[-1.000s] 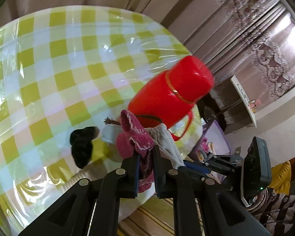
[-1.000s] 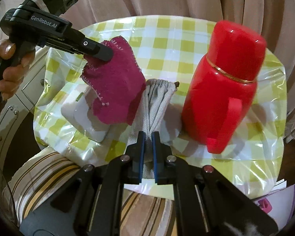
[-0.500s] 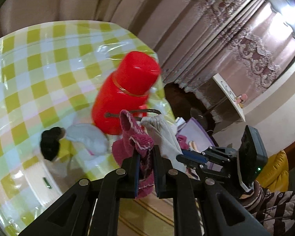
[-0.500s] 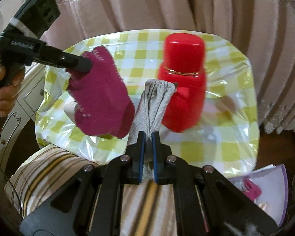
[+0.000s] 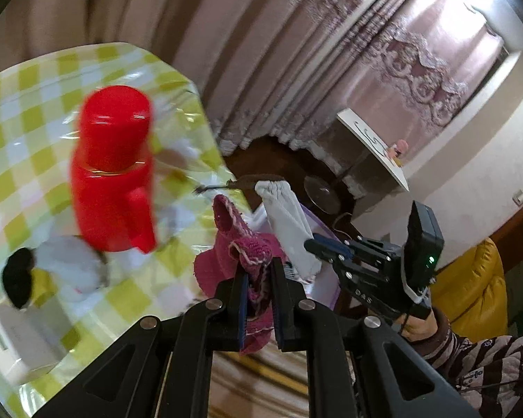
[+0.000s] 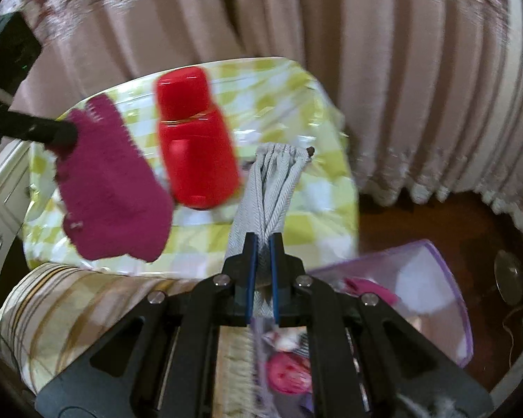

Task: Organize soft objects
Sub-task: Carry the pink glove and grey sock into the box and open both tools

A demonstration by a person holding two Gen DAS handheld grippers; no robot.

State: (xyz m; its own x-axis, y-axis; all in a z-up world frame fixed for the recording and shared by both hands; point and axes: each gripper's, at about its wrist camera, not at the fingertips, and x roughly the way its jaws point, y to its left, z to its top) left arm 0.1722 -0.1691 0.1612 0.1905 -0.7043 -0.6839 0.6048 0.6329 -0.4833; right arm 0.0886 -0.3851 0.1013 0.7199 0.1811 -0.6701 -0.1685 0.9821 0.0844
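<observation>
Left gripper (image 5: 258, 299) clenching pink sock (image 5: 240, 261); right gripper (image 6: 261, 271) clamping grey cloth (image 6: 272, 188), maybe pouch; red flask (image 6: 195, 139) at 11 o'clock.

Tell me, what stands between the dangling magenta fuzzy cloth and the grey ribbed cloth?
In the right wrist view, the red plastic flask shows between the magenta fuzzy cloth and the grey ribbed cloth, standing farther back on the checked tablecloth.

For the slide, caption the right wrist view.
Right gripper clamps a grey sock while the left gripper's magenta sock hangs beside a red flask.
</observation>
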